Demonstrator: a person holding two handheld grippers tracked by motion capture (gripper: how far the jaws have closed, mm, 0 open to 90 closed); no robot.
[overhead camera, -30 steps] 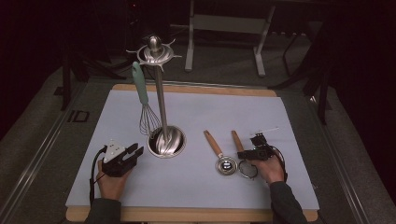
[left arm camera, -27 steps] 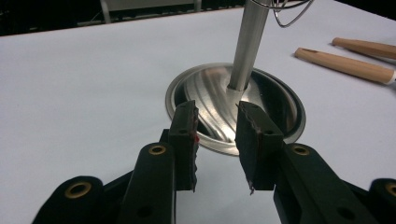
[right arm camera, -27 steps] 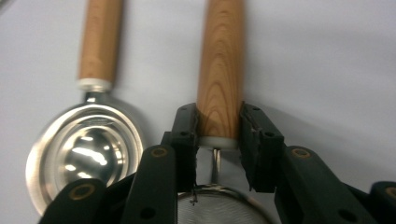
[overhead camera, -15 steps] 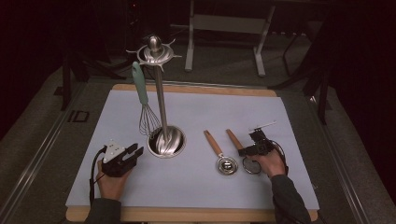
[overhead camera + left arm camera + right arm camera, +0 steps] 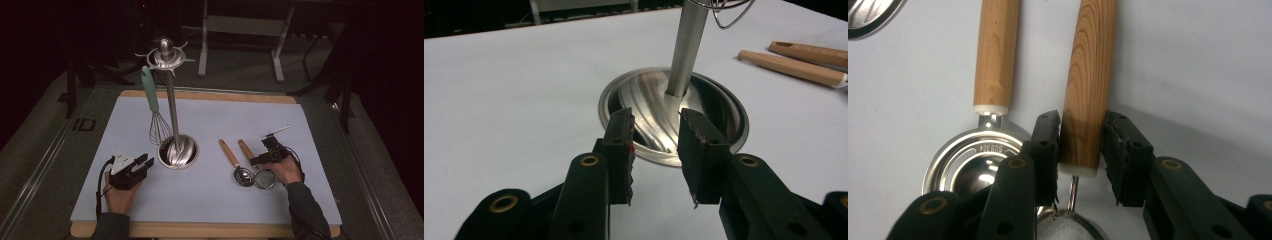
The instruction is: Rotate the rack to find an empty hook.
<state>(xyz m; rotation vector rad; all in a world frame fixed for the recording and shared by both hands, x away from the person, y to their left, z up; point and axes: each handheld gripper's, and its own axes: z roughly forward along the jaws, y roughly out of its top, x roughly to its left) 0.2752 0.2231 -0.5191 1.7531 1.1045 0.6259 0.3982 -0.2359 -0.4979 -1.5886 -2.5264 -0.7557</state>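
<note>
Between the right tongs (image 5: 1080,150), on the desk's (image 5: 300,130) right half: a small strainer (image 5: 1087,95) with a wooden handle, lying flat, long axis running away from the person and slightly leftward in the high view, mesh bowl nearest the hand. The jaws have just been closing around the handle's lower end; the left pad touches the wood, a thin gap shows at the right pad. Just beside it, parallel: a measuring spoon (image 5: 993,65), wooden handle, steel bowl with stamped writing too small to read. Farther left: a steel utensil stand (image 5: 172,120) with a whisk (image 5: 152,107) hanging. Left tongs (image 5: 655,150) open, holding nothing, aimed at the stand's base.
</note>
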